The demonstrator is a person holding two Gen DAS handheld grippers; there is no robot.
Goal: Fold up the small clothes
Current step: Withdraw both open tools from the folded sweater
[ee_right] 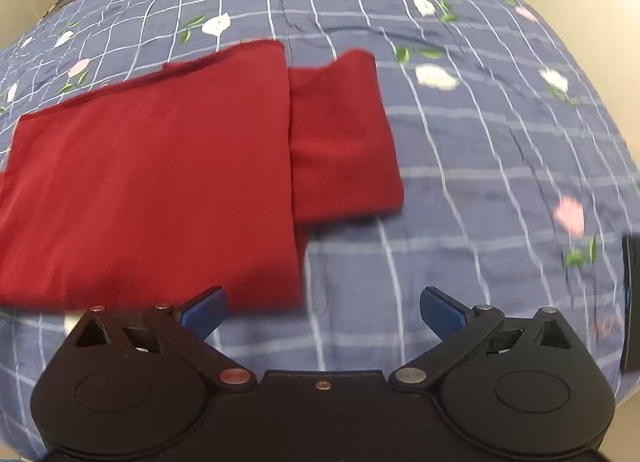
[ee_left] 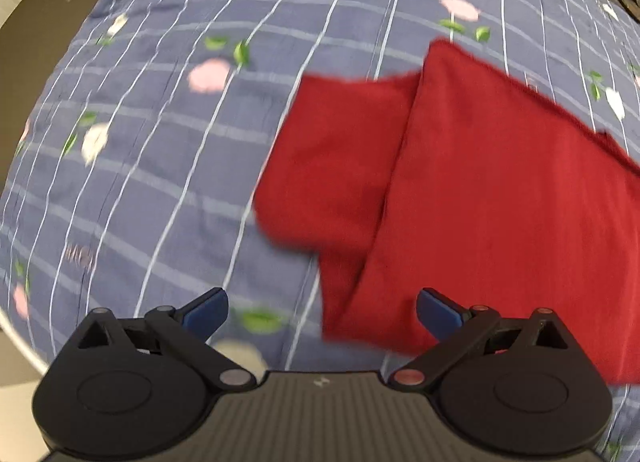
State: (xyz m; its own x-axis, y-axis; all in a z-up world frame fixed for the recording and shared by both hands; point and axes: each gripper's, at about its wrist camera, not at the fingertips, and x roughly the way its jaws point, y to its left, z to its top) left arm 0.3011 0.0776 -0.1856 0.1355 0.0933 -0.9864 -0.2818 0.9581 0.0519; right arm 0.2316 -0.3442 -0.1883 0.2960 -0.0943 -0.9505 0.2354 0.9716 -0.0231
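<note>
A: Where does the folded dark red knit garment (ee_left: 500, 190) lie?

B: Flat on the blue bedspread with white grid lines and pink and white flowers (ee_left: 160, 122). One wide folded panel lies on top, and a narrower red flap sticks out from under its edge on one side.

A: Any label or writing on the garment?

B: None that I can read. There is a small reddish mark on the bedspread off to the side of the garment, too blurred to make out.

A: The left tongs (ee_left: 322, 312)?

B: Spread wide, blue fingertips (ee_left: 206, 312) well apart, holding nothing. They hover just off the garment's near corner, and one tip stands over the red cloth.

A: And the right tongs (ee_right: 323, 312)?

B: Also spread and empty, at the garment's near edge (ee_right: 160, 182), one blue tip over the red cloth and the other over bare bedspread (ee_right: 480, 142).

A: Any containers?

B: Only a dark flat object (ee_right: 631, 302) at the frame edge, well apart from the garment; I cannot tell what it is.
</note>
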